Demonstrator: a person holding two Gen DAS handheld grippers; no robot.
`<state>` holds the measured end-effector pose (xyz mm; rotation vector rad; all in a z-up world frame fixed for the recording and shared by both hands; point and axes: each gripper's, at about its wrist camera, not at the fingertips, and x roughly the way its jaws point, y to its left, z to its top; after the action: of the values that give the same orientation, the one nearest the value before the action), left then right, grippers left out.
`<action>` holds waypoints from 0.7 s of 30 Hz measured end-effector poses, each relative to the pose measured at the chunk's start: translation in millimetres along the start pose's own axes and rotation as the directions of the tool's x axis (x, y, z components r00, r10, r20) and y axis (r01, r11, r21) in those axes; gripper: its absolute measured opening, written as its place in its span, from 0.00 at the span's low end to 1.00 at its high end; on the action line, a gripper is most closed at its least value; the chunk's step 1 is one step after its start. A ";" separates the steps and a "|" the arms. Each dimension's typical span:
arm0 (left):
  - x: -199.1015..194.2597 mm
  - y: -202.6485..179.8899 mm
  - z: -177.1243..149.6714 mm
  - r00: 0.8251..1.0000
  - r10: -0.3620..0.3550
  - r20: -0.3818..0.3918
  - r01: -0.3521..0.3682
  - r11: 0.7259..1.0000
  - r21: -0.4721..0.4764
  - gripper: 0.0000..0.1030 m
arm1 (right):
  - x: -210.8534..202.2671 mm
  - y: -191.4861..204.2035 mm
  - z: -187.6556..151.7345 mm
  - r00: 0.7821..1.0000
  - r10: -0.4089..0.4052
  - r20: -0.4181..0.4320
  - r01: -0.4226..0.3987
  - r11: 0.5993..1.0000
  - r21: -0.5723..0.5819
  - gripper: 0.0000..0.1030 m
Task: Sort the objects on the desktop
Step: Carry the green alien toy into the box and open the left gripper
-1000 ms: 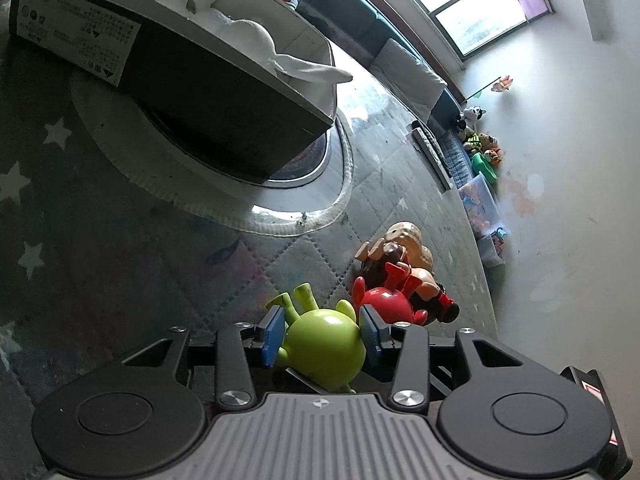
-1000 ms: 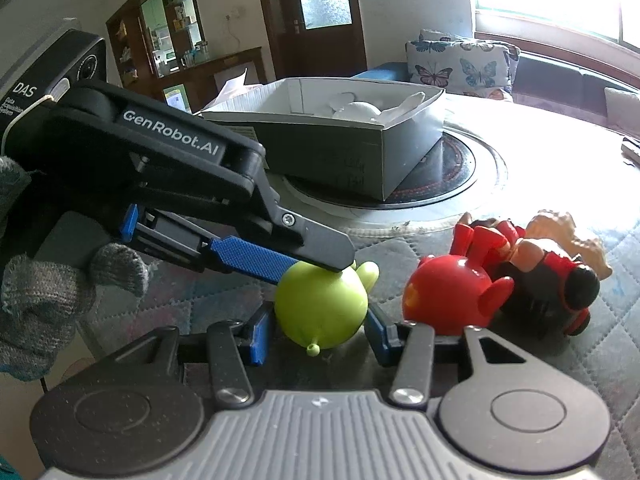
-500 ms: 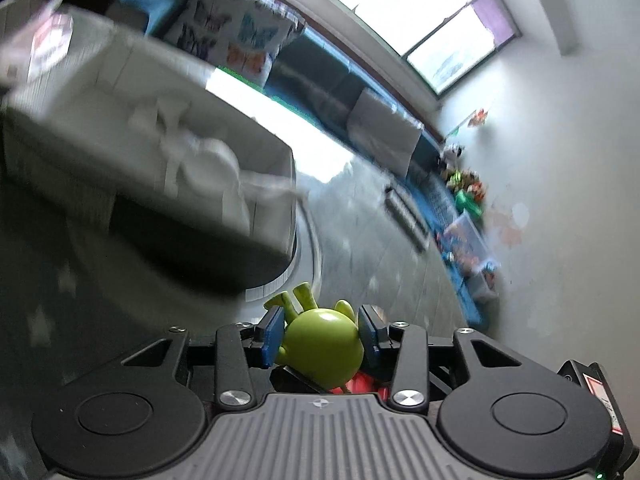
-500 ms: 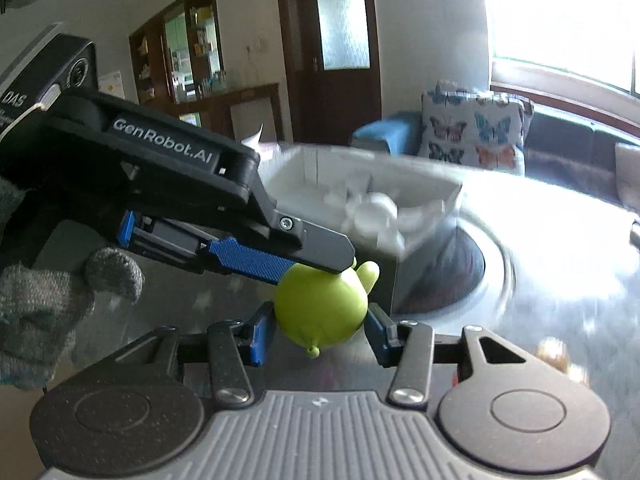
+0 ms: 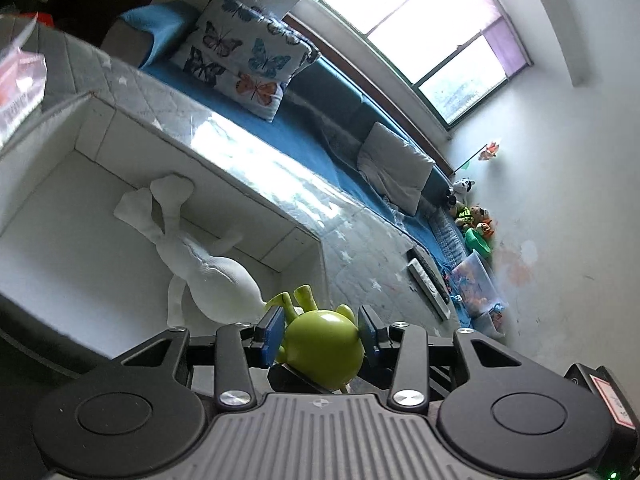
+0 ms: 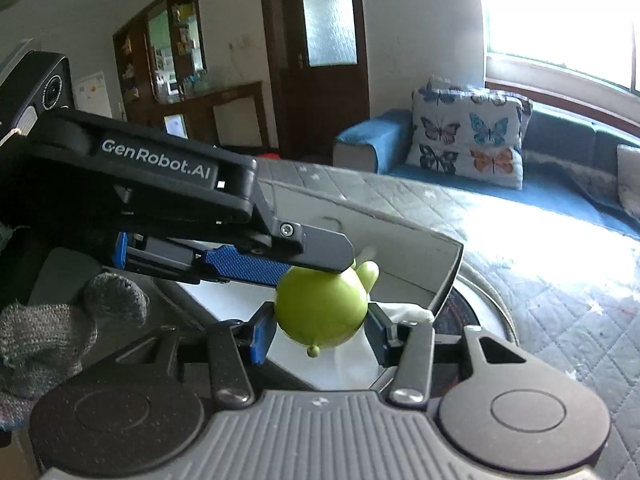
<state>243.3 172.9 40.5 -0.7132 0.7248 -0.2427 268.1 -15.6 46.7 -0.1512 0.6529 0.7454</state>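
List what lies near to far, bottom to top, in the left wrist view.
Green toy in the left claw → white figure lying in the open box → butterfly cushion → window.

Both hand-held grippers (image 5: 322, 336) (image 6: 320, 330) clamped together

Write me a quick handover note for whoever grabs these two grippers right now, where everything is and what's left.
Left gripper: shut on the green toy.
Right gripper: shut on the same green toy, from another side.
Both hold it in the air over the near edge of the open box.
In the box: one white toy, lying on its side.
Done: green toy picked up and brought to the box.
Left: lower it in beside the white toy and open both grippers. No other desktop toys are in view now, so look over the table for more.
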 end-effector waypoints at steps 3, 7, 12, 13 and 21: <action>10.7 11.5 1.5 1.000 -0.011 -0.012 0.011 0.999 -0.031 0.42 | 14.2 -5.6 0.6 1.000 -0.010 -0.029 0.010 1.000 -0.007 0.47; 20.7 21.6 0.0 1.000 -0.014 -0.026 0.012 0.998 -0.054 0.42 | 25.5 -8.4 -1.4 0.998 -0.018 -0.059 0.017 1.000 -0.015 0.47; 26.3 29.1 -4.5 0.999 -0.017 -0.030 0.015 0.998 -0.059 0.42 | 31.9 -7.5 -5.5 0.997 -0.029 -0.074 0.027 0.999 -0.030 0.48; 26.2 27.8 -5.2 0.999 -0.013 -0.029 0.012 0.999 -0.048 0.42 | 31.9 -6.8 -6.0 0.997 -0.031 -0.074 0.029 0.999 -0.033 0.48; 25.8 17.1 -13.8 0.999 0.023 -0.033 -0.022 0.999 0.027 0.42 | 24.8 -2.1 -9.4 0.996 -0.047 -0.070 0.044 0.998 -0.041 0.48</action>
<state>252.3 167.3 8.3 -0.6767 0.7600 -0.2440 278.5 -5.9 24.1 -0.2284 0.7003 0.7117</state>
